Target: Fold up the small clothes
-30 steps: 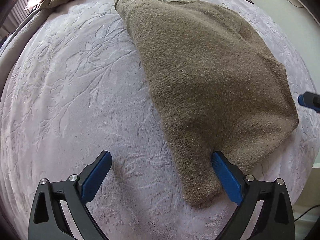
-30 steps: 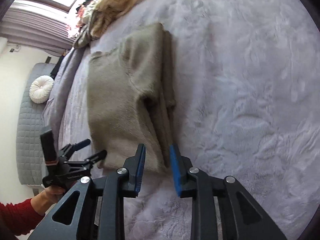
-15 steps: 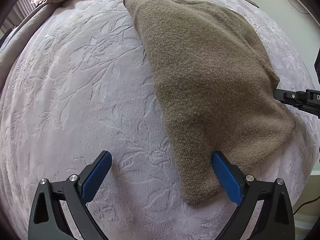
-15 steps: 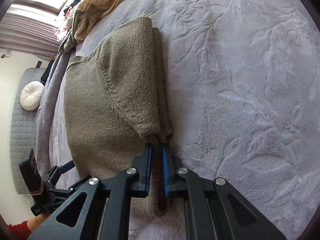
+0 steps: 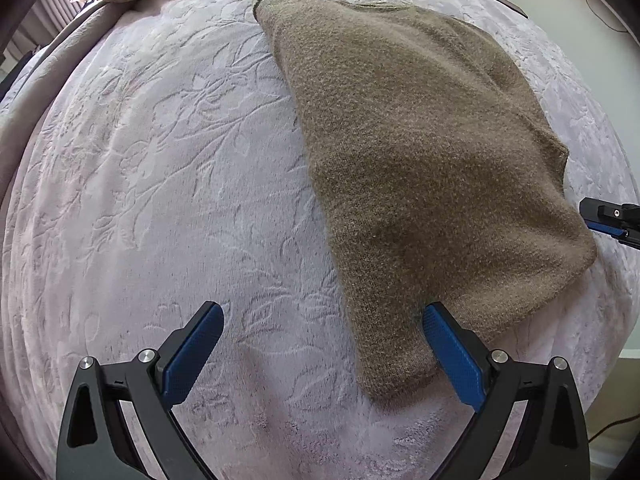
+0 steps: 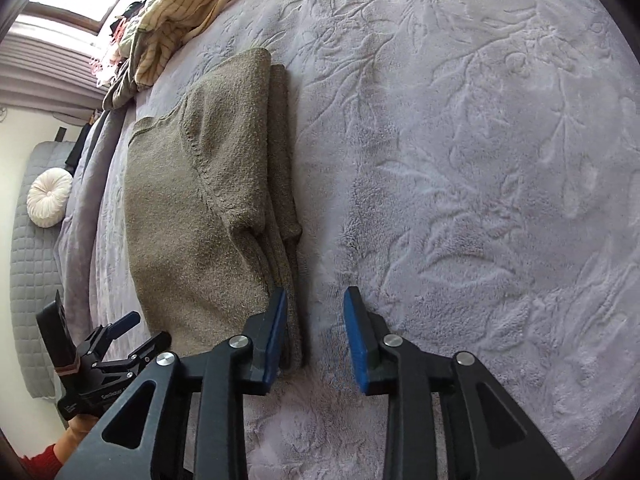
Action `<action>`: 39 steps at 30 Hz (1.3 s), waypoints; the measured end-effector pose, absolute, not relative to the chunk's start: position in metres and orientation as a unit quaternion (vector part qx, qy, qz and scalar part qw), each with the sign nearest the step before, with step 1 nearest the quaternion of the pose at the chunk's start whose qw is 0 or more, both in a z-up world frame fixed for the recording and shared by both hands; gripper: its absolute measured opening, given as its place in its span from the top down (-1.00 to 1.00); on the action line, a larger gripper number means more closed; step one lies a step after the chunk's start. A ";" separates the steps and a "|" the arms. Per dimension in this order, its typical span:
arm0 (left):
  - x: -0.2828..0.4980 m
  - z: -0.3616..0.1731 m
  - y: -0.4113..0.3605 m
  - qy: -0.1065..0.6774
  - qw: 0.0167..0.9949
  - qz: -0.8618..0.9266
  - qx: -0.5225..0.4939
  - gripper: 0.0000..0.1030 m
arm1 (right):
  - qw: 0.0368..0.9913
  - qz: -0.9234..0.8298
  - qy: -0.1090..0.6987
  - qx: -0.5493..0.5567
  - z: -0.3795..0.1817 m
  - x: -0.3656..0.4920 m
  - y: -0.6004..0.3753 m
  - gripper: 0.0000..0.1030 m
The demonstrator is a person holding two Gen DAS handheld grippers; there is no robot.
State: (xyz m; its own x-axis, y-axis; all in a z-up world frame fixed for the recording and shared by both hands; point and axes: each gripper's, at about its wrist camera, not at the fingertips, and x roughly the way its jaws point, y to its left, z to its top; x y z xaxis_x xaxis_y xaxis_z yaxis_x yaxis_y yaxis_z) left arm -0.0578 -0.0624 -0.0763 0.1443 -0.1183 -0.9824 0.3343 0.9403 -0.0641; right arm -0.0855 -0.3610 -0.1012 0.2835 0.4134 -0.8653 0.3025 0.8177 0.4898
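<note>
An olive-brown knitted sweater [image 5: 420, 152] lies folded on the pale lilac blanket [image 5: 160, 184]. My left gripper [image 5: 324, 354] is open wide just above the bed, and the sweater's near corner lies between its jaws, against the right finger [image 5: 452, 356]. My right gripper [image 6: 316, 332] sits low at the sweater's [image 6: 192, 216] opposite edge. Its jaws are opening, the left finger [image 6: 274, 332] lies over the folded edge, and no pad presses on cloth. The left wrist view shows only the right gripper's tip [image 5: 608, 220].
A heap of striped and dark clothes [image 6: 176, 12] lies at the far end of the bed. A round white cushion [image 6: 48, 196] rests on a grey quilted surface at left. A hand with a red sleeve [image 6: 44, 456] holds the left gripper [image 6: 144, 328].
The right gripper's jaws nearly shut at the sweater's folded edge, then spread apart again and sank a little. The left gripper stayed open in place.
</note>
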 end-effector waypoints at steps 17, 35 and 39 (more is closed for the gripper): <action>-0.047 -0.072 -0.058 0.653 0.744 -0.130 0.063 -0.96 | 0.744 0.048 0.597 0.297 -0.100 -0.081 -0.357 -0.05; 0.011 -0.060 -0.016 0.662 0.731 -0.150 -0.067 -0.96 | 0.744 0.121 0.568 0.332 -0.090 -0.038 -0.376 -0.36; 0.036 -0.059 -0.025 0.655 0.730 -0.174 -0.089 -0.96 | 0.732 0.156 0.566 0.346 -0.095 -0.014 -0.373 -0.36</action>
State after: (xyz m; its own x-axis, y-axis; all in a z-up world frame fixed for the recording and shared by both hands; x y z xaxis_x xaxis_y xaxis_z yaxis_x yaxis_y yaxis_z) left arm 0.0357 -0.0246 -0.0592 0.0825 -0.3711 -0.9249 0.1369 0.9235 -0.3583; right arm -0.0145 -0.3733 -0.0949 0.3101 0.6194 -0.7213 0.1636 0.7126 0.6823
